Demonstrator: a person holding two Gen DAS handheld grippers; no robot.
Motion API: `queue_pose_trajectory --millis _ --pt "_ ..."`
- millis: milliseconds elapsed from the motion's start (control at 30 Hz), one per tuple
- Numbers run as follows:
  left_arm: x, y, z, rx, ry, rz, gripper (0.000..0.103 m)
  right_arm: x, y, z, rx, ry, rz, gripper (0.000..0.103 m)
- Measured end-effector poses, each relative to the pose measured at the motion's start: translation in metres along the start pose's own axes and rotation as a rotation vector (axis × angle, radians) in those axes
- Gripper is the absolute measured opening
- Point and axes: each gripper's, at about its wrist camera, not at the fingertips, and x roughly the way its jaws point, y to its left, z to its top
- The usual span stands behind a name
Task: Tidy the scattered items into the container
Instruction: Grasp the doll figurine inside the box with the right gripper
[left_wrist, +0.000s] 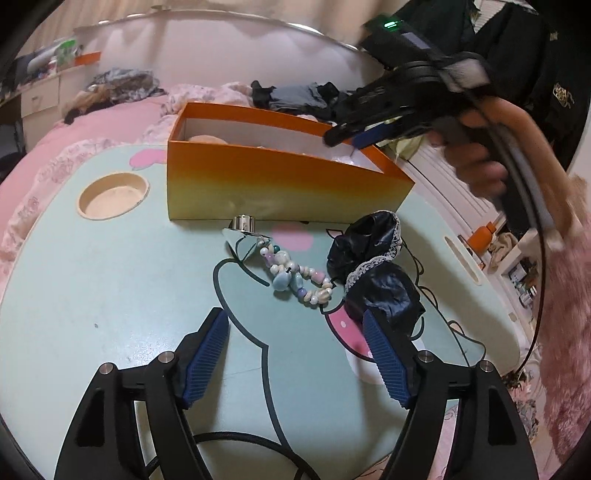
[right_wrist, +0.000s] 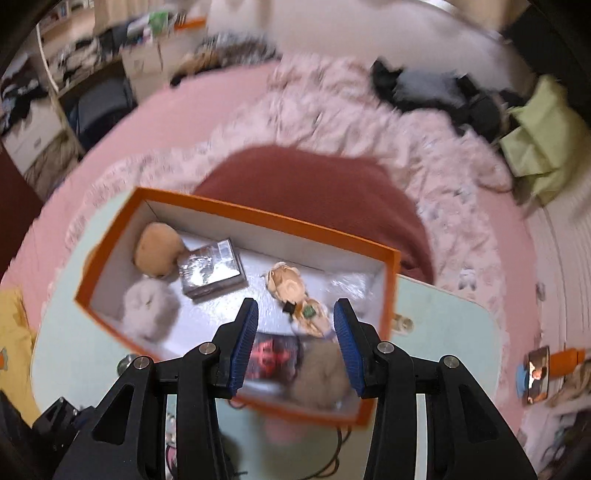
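The whole right wrist view is smeared by motion, so the things inside the orange box (right_wrist: 207, 206) are soft shapes: two fluffy balls, a small doll (right_wrist: 295, 291) and flat packets whose print cannot be read. The near corner of the box is hidden behind the right tool (right_wrist: 295, 345). In the left wrist view the box wall hides nearly all its contents, and the surface (left_wrist: 110, 295) is cut off at the lower edge.

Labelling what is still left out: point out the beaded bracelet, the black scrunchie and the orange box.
beaded bracelet (left_wrist: 297, 278), left wrist view, blue bead cluster
black scrunchie (left_wrist: 373, 266), left wrist view, lace edge
orange box (left_wrist: 266, 184), left wrist view, near wall
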Motion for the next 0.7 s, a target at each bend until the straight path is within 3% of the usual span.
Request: queue_pose_trajectory --millis 100,267,300,367,400,533,700 --pt "-0.001 0.002 0.0 0.0 -0.001 -0.009 0.075 0.024 -0.003 0.01 -0.02 0.111 0.004 0.044" --pt "-0.002 0.005 0.0 -0.013 -0.007 -0.03 0.076 0.051 -0.002 0.007 -0.049 0.222 0.0 0.044" --pt "-0.003 0.005 0.0 -0.015 -0.007 -0.035 0.077 0.054 0.001 0.007 -0.071 0.218 -0.035 0.044" --pt "-0.002 0.006 0.0 -0.017 -0.006 -0.038 0.077 0.06 0.007 0.005 -0.11 0.207 -0.093 0.026" --pt "-0.002 0.006 0.0 -0.017 -0.006 -0.039 0.077 0.06 0.007 0.004 -0.107 0.194 -0.096 0.026" --pt "-0.003 0.007 0.001 -0.025 -0.009 -0.043 0.077 0.053 0.001 0.0 -0.058 0.155 -0.029 0.025" --pt "-0.002 0.006 0.001 -0.021 -0.009 -0.037 0.078 0.006 -0.007 -0.001 0.01 -0.003 0.062 0.024"
